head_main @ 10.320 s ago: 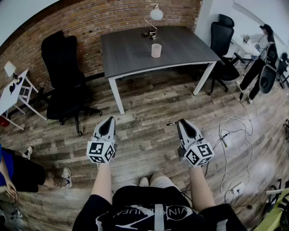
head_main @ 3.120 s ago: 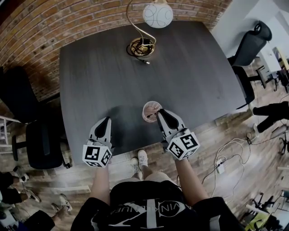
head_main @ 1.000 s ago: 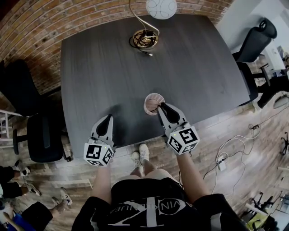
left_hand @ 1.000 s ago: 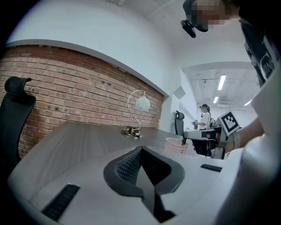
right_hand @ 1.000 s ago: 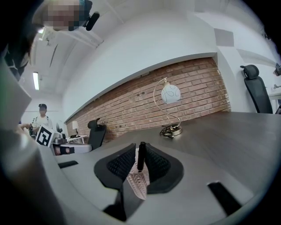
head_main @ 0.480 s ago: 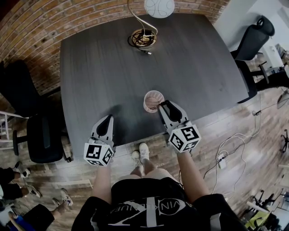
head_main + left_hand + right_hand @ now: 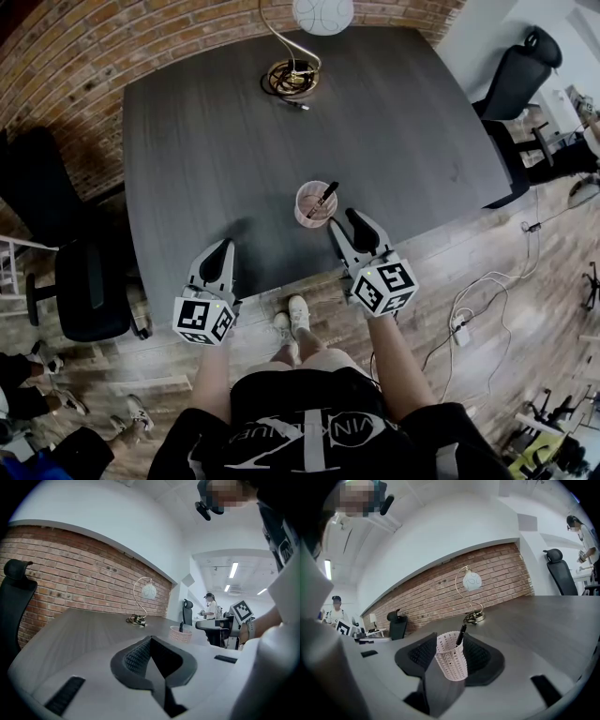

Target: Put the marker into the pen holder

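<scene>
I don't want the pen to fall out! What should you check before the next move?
1. Marker inside pen holder: ok, leaning, top end sticking out.
2. Pen holder upright on table: ok.
3. Right gripper free of the marker: ok, jaws opening, nothing gripped; the holder stands just ahead.
4. Left gripper out of the way: ok, shut, empty, over the table's near edge.
5. Marker's cap on: cannot tell.

In front of me, the slim black marker [image 7: 324, 198] stands tilted in the pale pink lattice pen holder [image 7: 302, 214], leaning on its rim. The holder sits upright near the dark grey surface's [image 7: 216, 141] front edge.
</scene>
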